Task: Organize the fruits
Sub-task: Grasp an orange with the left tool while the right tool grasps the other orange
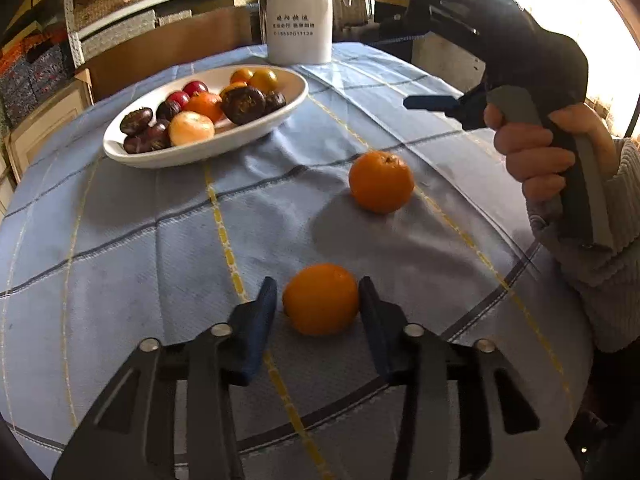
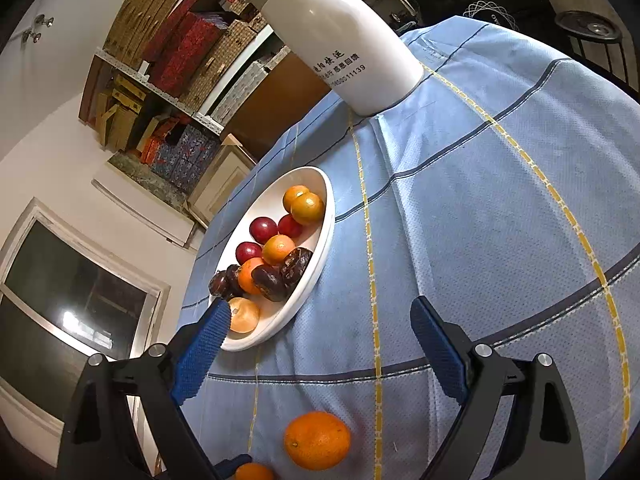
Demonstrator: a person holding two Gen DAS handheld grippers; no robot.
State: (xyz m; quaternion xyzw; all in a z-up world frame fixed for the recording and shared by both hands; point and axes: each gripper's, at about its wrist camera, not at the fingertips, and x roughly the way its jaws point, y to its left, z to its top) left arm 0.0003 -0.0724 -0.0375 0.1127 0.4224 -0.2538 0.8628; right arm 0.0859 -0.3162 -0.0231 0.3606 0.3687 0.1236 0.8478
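Two oranges lie on the blue checked tablecloth. The near orange (image 1: 321,298) sits between the open fingers of my left gripper (image 1: 318,294); the right pad looks close to it, and I cannot tell if it touches. The far orange (image 1: 381,181) lies loose further right. A white oval bowl (image 1: 160,157) at the back left holds several fruits: small oranges, red plums, dark dates. My right gripper (image 2: 320,320) is open and empty, held above the table; below it lies the far orange (image 2: 317,440), and the bowl (image 2: 316,264) is to its left. The near orange (image 2: 253,472) shows at the bottom edge.
A tall white thermos jug (image 1: 300,16) stands at the back of the round table behind the bowl, also in the right wrist view (image 2: 340,40). The right hand and its gripper body (image 1: 532,80) hover at the right. Shelves of boxes (image 2: 180,48) stand beyond the table.
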